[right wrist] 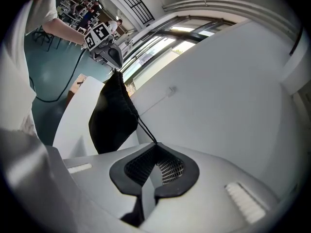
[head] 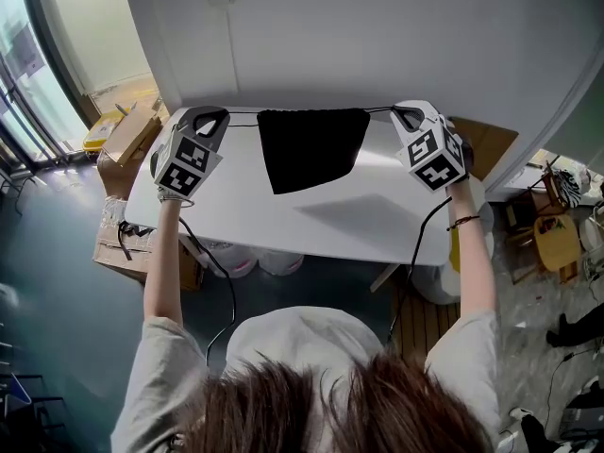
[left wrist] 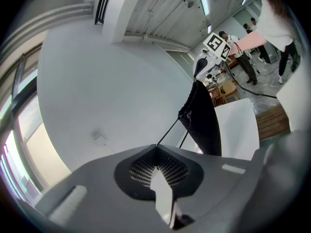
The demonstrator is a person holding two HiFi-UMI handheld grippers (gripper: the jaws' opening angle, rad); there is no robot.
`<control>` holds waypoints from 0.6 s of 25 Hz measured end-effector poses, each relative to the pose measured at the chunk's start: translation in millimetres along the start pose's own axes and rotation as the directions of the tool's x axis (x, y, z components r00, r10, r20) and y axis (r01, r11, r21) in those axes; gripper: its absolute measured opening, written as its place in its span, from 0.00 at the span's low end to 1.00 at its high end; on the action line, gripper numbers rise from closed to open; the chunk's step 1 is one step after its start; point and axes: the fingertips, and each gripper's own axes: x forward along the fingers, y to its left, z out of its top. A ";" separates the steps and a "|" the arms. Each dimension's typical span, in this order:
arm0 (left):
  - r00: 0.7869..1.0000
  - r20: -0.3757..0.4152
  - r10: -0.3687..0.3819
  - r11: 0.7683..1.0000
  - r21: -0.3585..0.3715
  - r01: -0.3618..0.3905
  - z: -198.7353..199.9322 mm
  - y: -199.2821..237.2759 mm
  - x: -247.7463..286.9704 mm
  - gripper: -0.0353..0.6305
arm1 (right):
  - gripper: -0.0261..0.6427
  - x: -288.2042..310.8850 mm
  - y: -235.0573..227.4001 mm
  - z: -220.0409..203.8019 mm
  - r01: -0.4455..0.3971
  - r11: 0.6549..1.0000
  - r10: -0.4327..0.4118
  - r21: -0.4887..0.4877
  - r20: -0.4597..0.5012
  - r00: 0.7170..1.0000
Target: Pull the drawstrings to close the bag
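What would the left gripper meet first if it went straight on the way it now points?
Probably the white wall: the left gripper, shut on the drawstring, aims past the black bag, which hangs to its right. Depth is unclear.

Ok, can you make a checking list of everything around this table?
Surface: white table, a shadow on it.
Job's things: black bag hangs by taut drawstrings, top not gathered yet.
Clutter: cardboard boxes and white buckets on the floor.
Grippers: left gripper and right gripper each shut on the drawstrings.
Cables: black cables hang from both grippers.
Surroundings: white wall, window at left.
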 end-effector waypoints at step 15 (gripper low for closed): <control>0.999 -0.015 0.031 0.997 -0.067 -0.031 -12.5 7.6 -9.2 0.06 | 0.07 -0.5 2.3 0.4 0.022 1.000 -0.022 0.020 -0.018 1.000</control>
